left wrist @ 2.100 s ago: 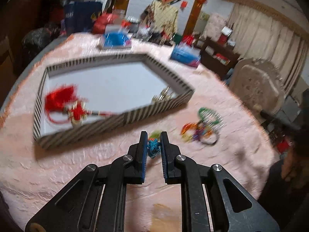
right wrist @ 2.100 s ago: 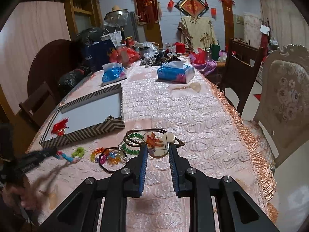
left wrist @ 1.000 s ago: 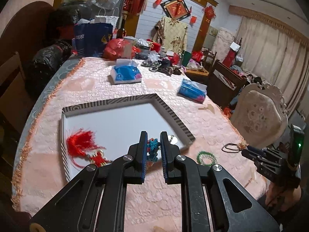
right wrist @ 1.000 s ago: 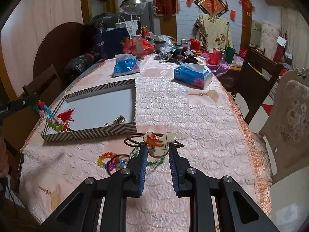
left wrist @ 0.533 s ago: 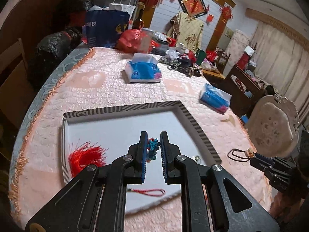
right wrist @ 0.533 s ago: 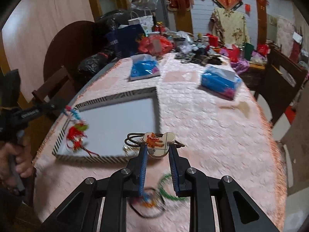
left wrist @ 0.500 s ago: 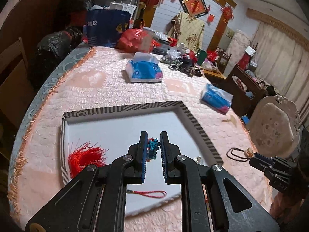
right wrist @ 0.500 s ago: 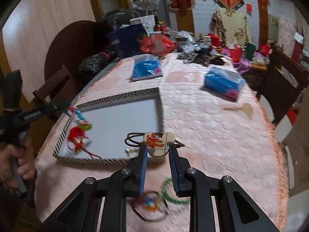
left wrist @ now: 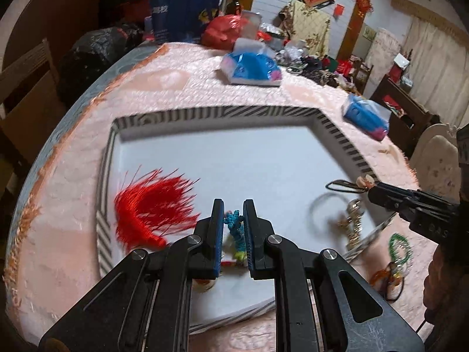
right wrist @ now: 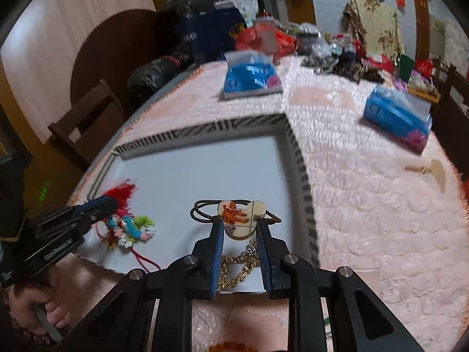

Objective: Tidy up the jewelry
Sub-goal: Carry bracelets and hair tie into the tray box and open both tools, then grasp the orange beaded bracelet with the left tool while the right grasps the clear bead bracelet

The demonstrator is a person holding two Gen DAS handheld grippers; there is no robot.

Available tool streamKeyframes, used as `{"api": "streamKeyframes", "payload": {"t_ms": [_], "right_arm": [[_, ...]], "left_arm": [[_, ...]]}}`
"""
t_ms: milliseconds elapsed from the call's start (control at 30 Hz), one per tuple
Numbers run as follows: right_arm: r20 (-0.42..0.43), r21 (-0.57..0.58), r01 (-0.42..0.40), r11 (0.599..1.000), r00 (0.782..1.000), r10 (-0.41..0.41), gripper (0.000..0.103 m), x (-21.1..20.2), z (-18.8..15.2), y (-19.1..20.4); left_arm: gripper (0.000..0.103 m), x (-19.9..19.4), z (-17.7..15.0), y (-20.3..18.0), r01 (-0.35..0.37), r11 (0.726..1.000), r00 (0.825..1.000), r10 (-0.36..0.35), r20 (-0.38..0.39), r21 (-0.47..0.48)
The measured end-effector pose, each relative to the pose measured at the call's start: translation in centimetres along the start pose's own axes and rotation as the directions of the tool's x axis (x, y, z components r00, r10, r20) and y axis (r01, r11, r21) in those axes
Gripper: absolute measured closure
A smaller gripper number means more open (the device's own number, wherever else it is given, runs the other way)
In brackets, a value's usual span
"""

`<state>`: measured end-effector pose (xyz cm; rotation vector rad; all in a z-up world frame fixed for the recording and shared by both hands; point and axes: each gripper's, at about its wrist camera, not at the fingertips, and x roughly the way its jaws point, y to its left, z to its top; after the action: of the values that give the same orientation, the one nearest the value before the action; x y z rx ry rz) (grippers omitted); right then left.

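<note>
My left gripper (left wrist: 233, 220) is shut on a colourful braided bracelet (left wrist: 236, 233) and holds it over the near part of the striped tray (left wrist: 222, 113); from the right wrist view the bracelet (right wrist: 129, 228) hangs just above the tray floor. My right gripper (right wrist: 239, 224) is shut on a mouse-head pendant (right wrist: 239, 215) with a black cord, held over the tray's near right part. A red tassel ornament (left wrist: 152, 208) and a gold chain (right wrist: 237, 267) lie in the tray.
Green and mixed bead bracelets (left wrist: 394, 258) lie on the pink tablecloth right of the tray. Two blue tissue packs (left wrist: 250, 69) (right wrist: 397, 117) sit beyond the tray. Clutter and bags fill the table's far end. A wooden chair (right wrist: 88, 117) stands at the left.
Both grippers have moved forward and down over the tray with their items still held. The right gripper now shows close at the right of the left wrist view.
</note>
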<state>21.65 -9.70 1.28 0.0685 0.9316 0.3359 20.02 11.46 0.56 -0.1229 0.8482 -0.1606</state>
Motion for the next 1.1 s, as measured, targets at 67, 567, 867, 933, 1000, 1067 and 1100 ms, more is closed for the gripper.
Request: {"api": "streamKeyframes", "payload": {"t_ms": [67,567,867,933,1000,1067,1100], "right_arm": [[-0.012,0.004,0.004,1.0,1.0,-0.004,0.082,0.7,-0.3,-0.2],[-0.012,0.011,-0.011,1.0,1.0,0.011,0.065,-0.6,-0.9,-0.7],[0.061,0.033,0.077,0.996,0.995,-0.079,0.064,-8.4,-4.1,-4.5],[0.05,0.063,0.11,0.992,0.992,-0.114,0.064,-9.8,-6.1,-6.3],[0.017,0.103,0.147,0.984,0.989,-0.15,0.064,-10.5,-8.4,-8.1],[-0.01,0.129,0.174,0.976,0.985,-0.174,0.064,-10.6,-10.2,-9.3],[-0.025,0.147,0.189,0.971,0.982,-0.187,0.064,-10.5,-11.5,-10.0]], "left_arm": [[0.091,0.4,-0.2,0.7,-0.023,1.0,1.0,0.022,-0.008,-0.015],[0.065,0.6,-0.5,1.3,-0.061,0.998,0.998,0.06,-0.034,-0.032],[0.061,-4.8,-1.3,-4.2,0.057,0.996,0.997,-0.061,0.053,0.076],[0.061,-5.5,-2.5,-6.9,0.135,0.981,0.989,-0.142,0.04,0.137],[0.061,-5.3,-3.9,-9.6,0.221,0.955,0.975,-0.224,-0.007,0.198],[0.061,-4.5,-5.6,-12.3,0.246,0.933,0.969,-0.243,-0.047,0.263],[0.061,-4.1,-6.1,-13.1,0.245,0.929,0.969,-0.238,-0.06,0.279]]}}
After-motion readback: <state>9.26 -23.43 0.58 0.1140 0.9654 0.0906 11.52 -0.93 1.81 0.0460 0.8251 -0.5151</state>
